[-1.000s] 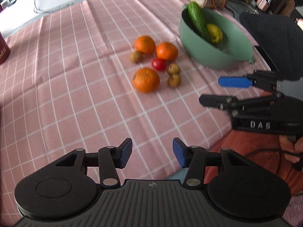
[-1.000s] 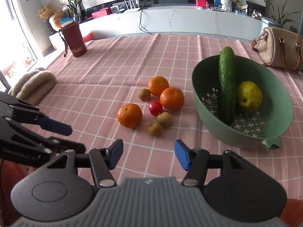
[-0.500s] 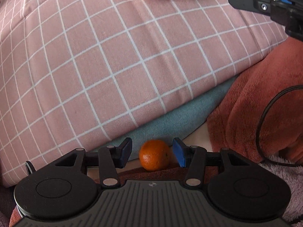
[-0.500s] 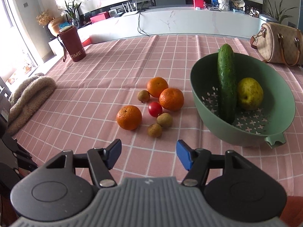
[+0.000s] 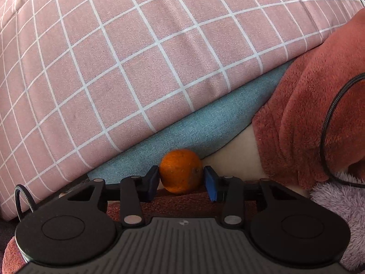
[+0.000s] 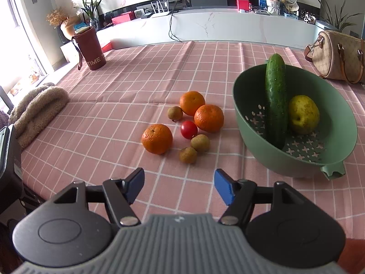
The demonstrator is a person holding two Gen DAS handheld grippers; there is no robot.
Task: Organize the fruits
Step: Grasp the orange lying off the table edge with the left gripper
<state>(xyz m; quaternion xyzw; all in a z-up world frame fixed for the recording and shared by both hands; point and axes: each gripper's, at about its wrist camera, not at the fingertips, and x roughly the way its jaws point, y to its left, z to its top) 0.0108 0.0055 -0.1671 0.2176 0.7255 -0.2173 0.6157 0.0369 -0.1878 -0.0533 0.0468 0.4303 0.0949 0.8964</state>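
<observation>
Left wrist view: the left gripper [image 5: 181,183] points down below the counter edge, its jaws closing around a stray orange [image 5: 181,174] at 6 o'clock; the left pad looks touching, the right just off. Best to centre the fruit and squeeze gently before lifting. Pink checked cloth [image 5: 118,64] hangs above.

Right wrist view: the right gripper [image 6: 180,186] is empty, jaws opening. Oranges [image 6: 157,138] lie at centre, a green bowl [image 6: 248,123] at 3 o'clock. Living room behind.

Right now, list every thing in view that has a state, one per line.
left gripper: jaws closing, fallen orange between them
fallen orange: off the table, below the cloth's edge
right gripper: jaws opening, nothing between them
green bowl: tilted, holding cucumber and pear
cucumber: leaning on the bowl's rim
pear: lying in the bowl
handbag: closed
</observation>
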